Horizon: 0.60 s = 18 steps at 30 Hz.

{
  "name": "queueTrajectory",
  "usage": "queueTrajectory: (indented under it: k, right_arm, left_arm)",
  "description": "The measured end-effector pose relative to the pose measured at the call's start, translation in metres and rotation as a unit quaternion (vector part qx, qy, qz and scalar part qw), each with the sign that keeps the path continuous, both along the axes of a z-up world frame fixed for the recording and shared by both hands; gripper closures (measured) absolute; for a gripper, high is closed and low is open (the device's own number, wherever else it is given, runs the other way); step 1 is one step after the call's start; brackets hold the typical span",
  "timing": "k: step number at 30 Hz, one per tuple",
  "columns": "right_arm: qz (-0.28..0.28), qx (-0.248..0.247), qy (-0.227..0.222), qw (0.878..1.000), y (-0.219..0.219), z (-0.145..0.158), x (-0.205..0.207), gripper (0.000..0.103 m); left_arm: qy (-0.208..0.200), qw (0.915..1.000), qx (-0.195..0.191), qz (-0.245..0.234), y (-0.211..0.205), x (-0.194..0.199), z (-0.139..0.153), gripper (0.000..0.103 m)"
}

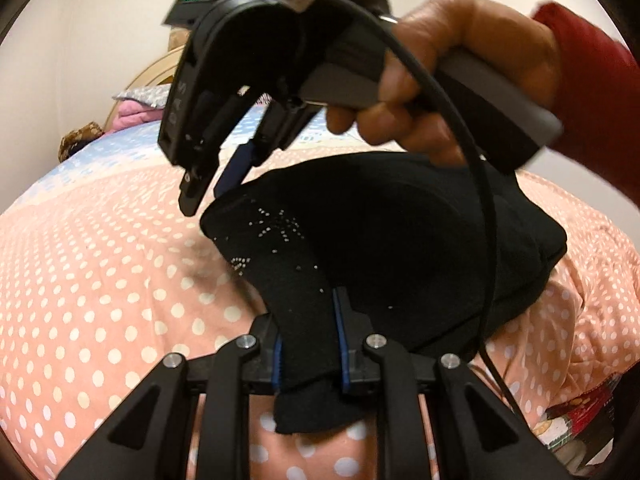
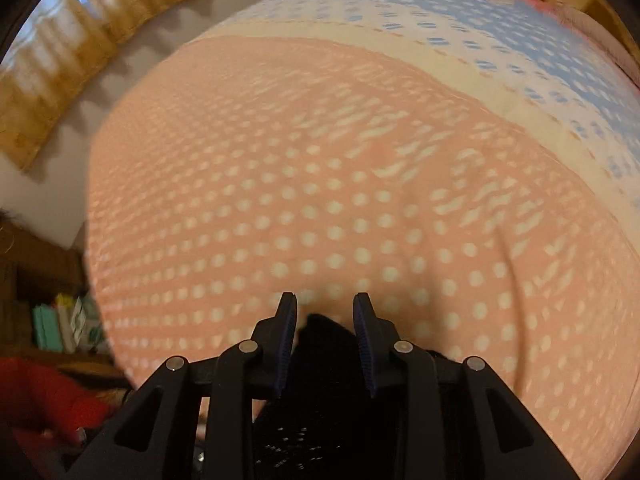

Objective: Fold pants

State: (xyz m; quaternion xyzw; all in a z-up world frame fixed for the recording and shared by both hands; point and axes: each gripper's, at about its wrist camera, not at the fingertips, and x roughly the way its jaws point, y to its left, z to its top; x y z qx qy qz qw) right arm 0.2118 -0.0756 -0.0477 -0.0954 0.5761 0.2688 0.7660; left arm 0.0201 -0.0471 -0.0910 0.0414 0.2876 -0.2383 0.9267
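- Pants [image 1: 392,240], black with small silver studs, lie bunched in a folded heap on the bed [image 1: 100,280], ahead of the left gripper [image 1: 310,344] and under the right gripper [image 1: 218,184].
- Left gripper: jaws nearly shut, clamping a strip of the pants; the blue pads [image 1: 342,344] press the cloth from both sides, and a short end of it hangs out behind the fingers toward the camera.
- From that clamp the strip runs forward and up into the heap, which rests on the peach, white-dotted sheet.
- Right gripper, in the left wrist view: held by a hand [image 1: 440,80] in a red sleeve [image 1: 592,100], above the far left edge of the heap, fingertips pointing steeply down, just over the cloth; a black cable [image 1: 486,220] loops down from it across the pants.
- In its own view, the right gripper [image 2: 325,340] has its jaws partly apart. A dark fold of the pants [image 2: 320,368] sits between the fingers, low near their base; the pads [image 2: 362,344] show a gap to the cloth, so it has no hold on it.
- Beyond its fingertips lies only dotted sheet, blurred, with a blue-and-white band further off.
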Motion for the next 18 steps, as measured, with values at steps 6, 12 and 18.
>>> queueTrajectory:
  k: [6,12,18]
  right_arm:
    - [0.081,-0.086,0.017,0.993,0.022,-0.025,-0.005,0.075]
    - [0.089,-0.148,-0.007,0.985,0.020,-0.019,-0.020,0.090]
    - [-0.013,-0.102,0.008,0.995,0.009,-0.043,0.011,0.100]
  left_arm:
    - [-0.016,0.9996,0.023,-0.009,-0.011,-0.008,0.008,0.083]
    - [-0.047,0.9966,0.065,-0.017,-0.027,-0.018,0.008,0.084]
    - [-0.061,0.9932,0.098,-0.013,-0.035,-0.025,0.010,0.084]
